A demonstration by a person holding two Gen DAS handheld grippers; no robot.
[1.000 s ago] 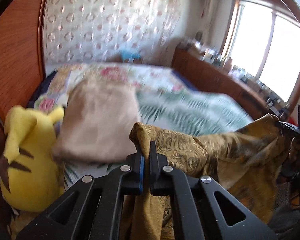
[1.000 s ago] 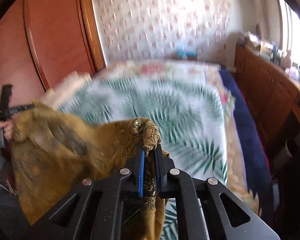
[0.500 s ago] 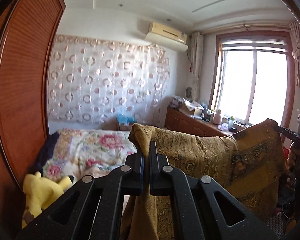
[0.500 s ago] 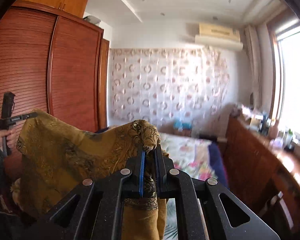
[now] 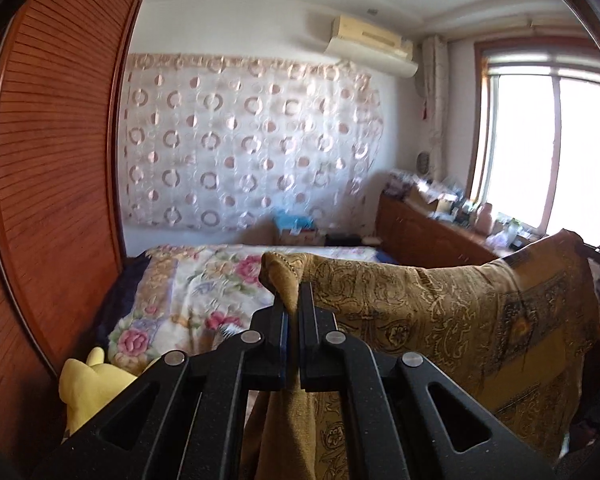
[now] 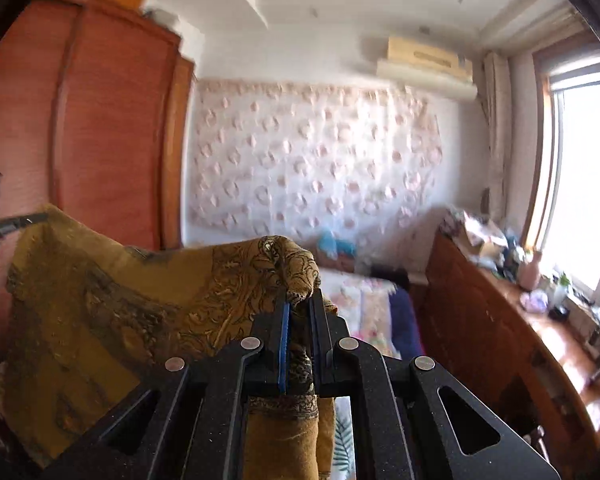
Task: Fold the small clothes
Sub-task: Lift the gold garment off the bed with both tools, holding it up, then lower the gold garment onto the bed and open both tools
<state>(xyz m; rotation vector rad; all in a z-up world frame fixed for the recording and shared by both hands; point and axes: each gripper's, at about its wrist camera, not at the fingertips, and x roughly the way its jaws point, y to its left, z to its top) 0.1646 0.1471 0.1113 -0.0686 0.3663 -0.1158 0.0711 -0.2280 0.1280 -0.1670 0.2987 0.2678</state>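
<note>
Left wrist view: left gripper and right gripper each pinch a corner of the cloth, now lifted off the bed and stretched between them, ready to lay flat for folding.

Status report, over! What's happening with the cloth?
Left gripper and right gripper shut on cloth corners. Cloth held up, spread. Nothing in the way.
</note>
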